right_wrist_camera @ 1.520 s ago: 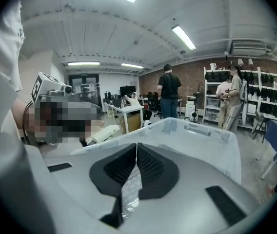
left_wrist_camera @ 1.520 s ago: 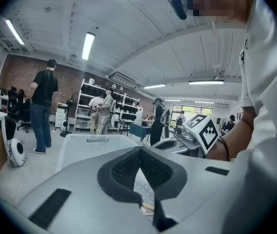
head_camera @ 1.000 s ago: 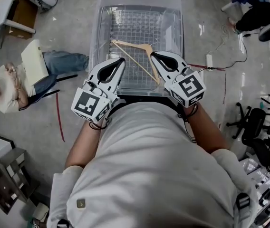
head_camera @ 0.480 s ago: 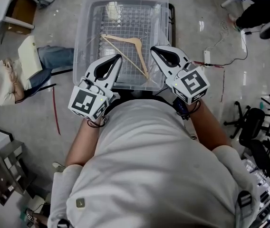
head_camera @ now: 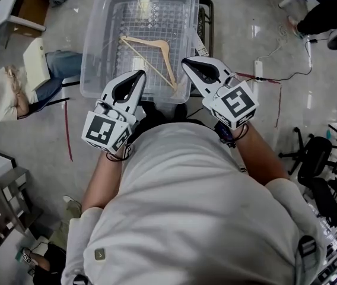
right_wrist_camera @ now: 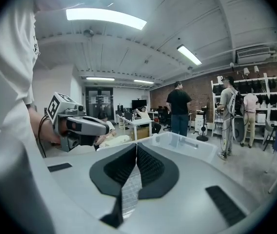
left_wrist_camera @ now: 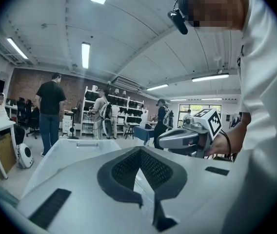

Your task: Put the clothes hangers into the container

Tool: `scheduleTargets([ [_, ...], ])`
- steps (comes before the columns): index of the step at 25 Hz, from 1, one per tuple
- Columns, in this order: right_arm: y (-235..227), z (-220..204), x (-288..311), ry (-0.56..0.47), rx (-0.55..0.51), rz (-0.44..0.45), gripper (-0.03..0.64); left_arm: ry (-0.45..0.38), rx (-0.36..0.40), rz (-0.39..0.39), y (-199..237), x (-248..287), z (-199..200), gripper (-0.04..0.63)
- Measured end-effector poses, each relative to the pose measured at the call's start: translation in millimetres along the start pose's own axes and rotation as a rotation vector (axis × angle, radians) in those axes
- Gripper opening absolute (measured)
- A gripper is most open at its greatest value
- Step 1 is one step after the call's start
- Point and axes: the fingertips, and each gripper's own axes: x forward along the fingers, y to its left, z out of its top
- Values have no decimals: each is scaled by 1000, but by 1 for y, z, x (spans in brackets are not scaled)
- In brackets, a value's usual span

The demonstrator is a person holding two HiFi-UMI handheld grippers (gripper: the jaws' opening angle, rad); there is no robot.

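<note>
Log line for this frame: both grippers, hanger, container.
left gripper: shut, empty | right gripper: shut, empty | wooden hanger: lying inside clear container | both grippers at container's near rim

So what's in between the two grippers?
Head view: the near edge of the clear bin, with one end of the wooden hanger inside, lies between the left gripper and right gripper.
</note>
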Motion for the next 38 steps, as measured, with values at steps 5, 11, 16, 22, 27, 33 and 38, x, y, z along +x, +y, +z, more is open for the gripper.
scheduleTargets([
  [5, 1, -10, -18, -1, 1, 20, 21, 17, -3, 1, -26, 5, -5, 17],
  [11, 3, -14, -33, -9, -5, 9, 21, 12, 22, -36, -45, 13, -5, 17],
  [16, 7, -9, -38, -22, -6, -21, 21, 14, 55, -91, -51, 16, -1, 17],
  [22, 33, 3, -31, -43, 1, -40, 21, -5, 48, -92, -45, -15, 7, 17],
  [27, 71, 13, -19, -44, -20, -43, 21, -20, 45, -79, -33, -56, 5, 17],
  [33, 119, 22, -7, -50, -35, -53, 21, -41, 31, -81, -22, -107, 1, 17],
  [38, 158, 32, -1, -65, -44, -68, 21, -49, 45, -93, -18, -146, 0, 17],
])
